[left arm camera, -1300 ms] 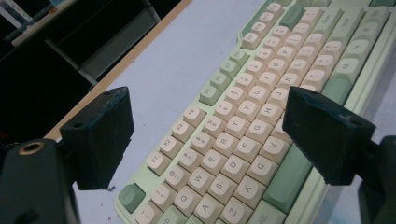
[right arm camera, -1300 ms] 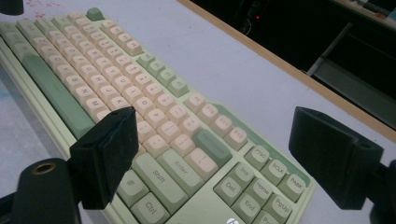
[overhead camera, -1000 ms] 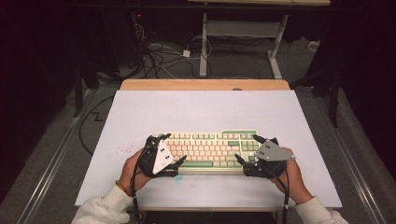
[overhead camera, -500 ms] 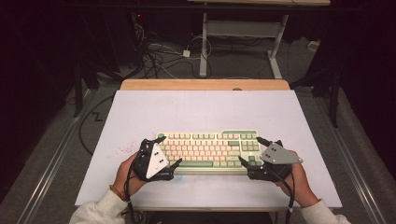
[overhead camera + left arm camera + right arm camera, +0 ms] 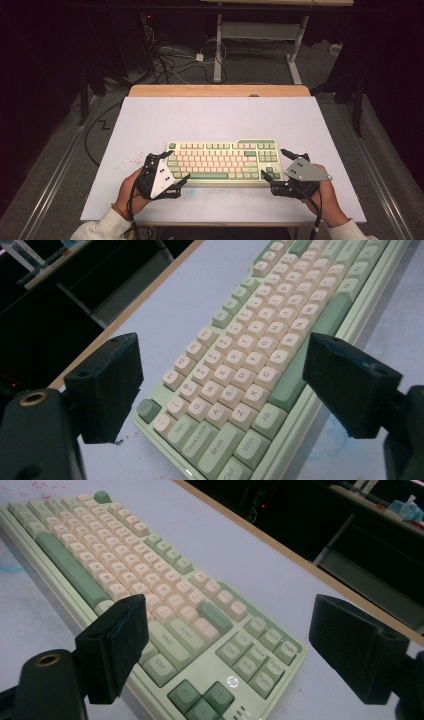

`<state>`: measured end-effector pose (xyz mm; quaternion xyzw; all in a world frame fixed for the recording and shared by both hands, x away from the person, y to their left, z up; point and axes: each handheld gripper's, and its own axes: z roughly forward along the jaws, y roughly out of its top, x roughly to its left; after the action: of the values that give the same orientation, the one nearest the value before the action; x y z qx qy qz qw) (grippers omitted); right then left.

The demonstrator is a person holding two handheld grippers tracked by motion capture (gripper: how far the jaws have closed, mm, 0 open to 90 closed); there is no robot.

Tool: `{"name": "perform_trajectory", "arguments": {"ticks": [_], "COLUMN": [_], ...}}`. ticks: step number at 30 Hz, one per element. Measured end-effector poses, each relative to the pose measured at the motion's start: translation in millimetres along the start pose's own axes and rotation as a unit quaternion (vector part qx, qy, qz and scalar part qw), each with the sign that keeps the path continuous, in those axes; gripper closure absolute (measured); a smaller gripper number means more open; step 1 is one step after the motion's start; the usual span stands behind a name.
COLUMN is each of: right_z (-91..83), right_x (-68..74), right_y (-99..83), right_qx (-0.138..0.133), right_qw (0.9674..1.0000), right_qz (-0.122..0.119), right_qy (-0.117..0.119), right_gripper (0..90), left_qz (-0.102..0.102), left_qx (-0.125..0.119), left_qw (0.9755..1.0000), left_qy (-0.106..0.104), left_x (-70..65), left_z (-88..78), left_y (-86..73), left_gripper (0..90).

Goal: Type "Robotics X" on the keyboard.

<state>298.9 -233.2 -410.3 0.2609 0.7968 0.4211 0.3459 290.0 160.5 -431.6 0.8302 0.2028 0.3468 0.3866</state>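
A pale green keyboard with cream and green keys lies flat on the white table, near the front edge. My left gripper is open at the keyboard's left end. In the left gripper view its two black jaws stand wide apart around that end of the keyboard, gripper holding nothing. My right gripper is open at the right end. In the right gripper view the keyboard and its arrow keys lie between the spread jaws of the gripper.
A wooden strip runs along the table's far edge. Beyond it, on the floor, are tangled cables and a white desk frame. Faint red specks mark the table left of the keyboard.
Both hands have slid outward and a little toward the table's near edge, away from the keyboard's ends. The keyboard has stayed put.
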Motion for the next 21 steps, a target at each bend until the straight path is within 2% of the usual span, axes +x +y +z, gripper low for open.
{"name": "perform_trajectory", "arguments": {"ticks": [6,11,21], "right_z": [-7.3,-13.0,-22.5], "right_x": [-3.8,-7.6,-14.0], "right_y": [-5.9,-12.0,-25.0], "right_qx": [-0.003,-0.005,0.004], "right_qw": [0.9999,0.9998,0.9993], "right_qz": [-0.003,0.005,0.009], "right_qy": [-0.011,-0.019,-0.036], "right_gripper": [16.6,16.7,17.0], "left_qz": [0.001,0.0,-0.005], "left_qx": [0.006,0.005,0.025], "left_qw": [1.0,1.0,0.9996], "left_qy": [0.005,0.006,0.01], "left_x": [0.2,0.3,2.7], "left_z": [-3.0,-7.4,-13.5], "left_y": [-6.8,-13.4,-29.9], "left_gripper": [15.9,15.9,15.9]}}
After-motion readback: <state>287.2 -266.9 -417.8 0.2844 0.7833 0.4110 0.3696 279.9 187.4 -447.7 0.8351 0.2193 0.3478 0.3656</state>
